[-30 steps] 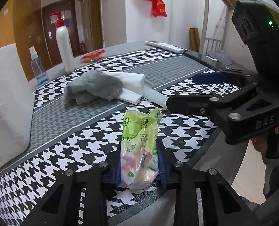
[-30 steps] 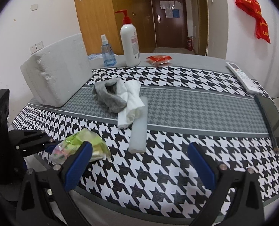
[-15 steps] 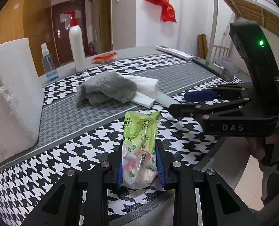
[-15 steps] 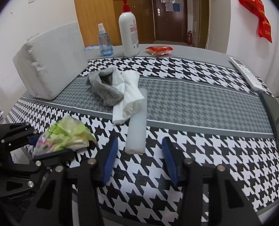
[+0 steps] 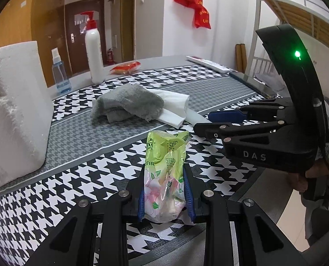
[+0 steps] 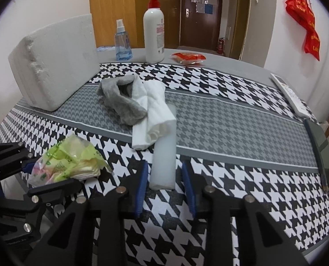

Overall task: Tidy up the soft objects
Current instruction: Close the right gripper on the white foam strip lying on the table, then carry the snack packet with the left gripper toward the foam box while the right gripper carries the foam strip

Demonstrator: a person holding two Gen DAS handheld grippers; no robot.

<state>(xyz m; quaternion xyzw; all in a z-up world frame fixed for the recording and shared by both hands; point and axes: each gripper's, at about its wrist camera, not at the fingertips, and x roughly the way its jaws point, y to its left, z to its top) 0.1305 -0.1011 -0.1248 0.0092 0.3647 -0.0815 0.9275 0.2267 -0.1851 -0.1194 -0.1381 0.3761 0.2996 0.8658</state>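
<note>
My left gripper (image 5: 164,177) is shut on a green and pink tissue pack (image 5: 164,155) at the table's near edge; the right wrist view shows the same pack (image 6: 69,161) at the lower left. My right gripper (image 6: 164,177) straddles the near end of a white foam strip (image 6: 164,150). Its jaws are closing, and a small gap shows between each blue pad and the strip. A grey towel (image 6: 120,102) lies crumpled on a white towel (image 6: 153,110), which overlaps the strip's far end.
A white styrofoam block (image 6: 55,62) stands at the left. A pump bottle (image 6: 153,33), a spray bottle (image 6: 122,44) and a red packet (image 6: 188,57) sit at the back. A remote (image 6: 290,95) and a dark flat device (image 6: 324,150) lie along the right edge.
The right gripper's jaws went from wide apart to narrow around the foam strip, and it moved forward and down toward the strip. The left gripper kept its hold on the tissue pack.
</note>
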